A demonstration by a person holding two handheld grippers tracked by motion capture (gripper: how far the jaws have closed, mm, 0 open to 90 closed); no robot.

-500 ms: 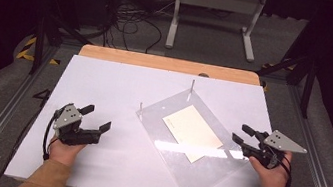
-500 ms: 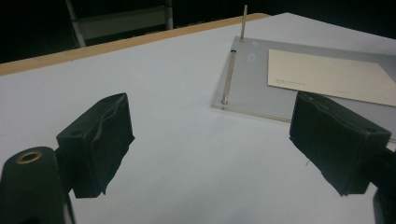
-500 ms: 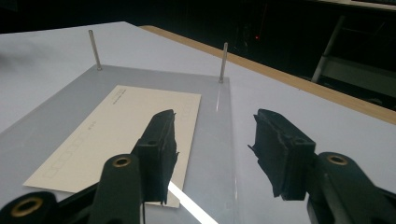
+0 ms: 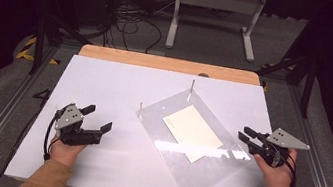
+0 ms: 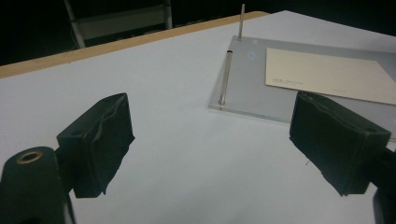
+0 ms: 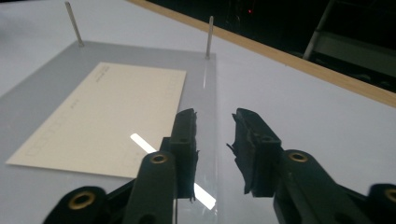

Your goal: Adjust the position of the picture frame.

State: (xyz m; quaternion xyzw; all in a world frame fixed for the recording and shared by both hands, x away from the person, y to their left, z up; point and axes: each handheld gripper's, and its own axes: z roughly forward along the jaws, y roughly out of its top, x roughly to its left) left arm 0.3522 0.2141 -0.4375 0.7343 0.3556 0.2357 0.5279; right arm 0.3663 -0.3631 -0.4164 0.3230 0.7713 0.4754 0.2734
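Note:
A clear acrylic plate (image 4: 204, 163) lies askew on the white table (image 4: 121, 81), right of centre. A cream card (image 4: 192, 132) rests on it, and two thin metal pins (image 4: 192, 85) (image 4: 141, 105) stand at its far corners. My left gripper (image 4: 98, 117) sits left of the plate, apart from it, with its jaws wide open and nothing between them. In the left gripper view the gripper (image 5: 210, 140) faces the plate's near pin (image 5: 225, 74). My right gripper (image 4: 244, 133) is close to the plate's right edge. Its jaws (image 6: 215, 140) stand a narrow gap apart, holding nothing, beside the card (image 6: 107, 112).
A wooden strip (image 4: 169, 63) runs along the table's far edge. Behind it are a white metal stand (image 4: 212, 14) and loose cables (image 4: 135, 23) on the floor. Metal rails (image 4: 10, 109) flank the table on both sides.

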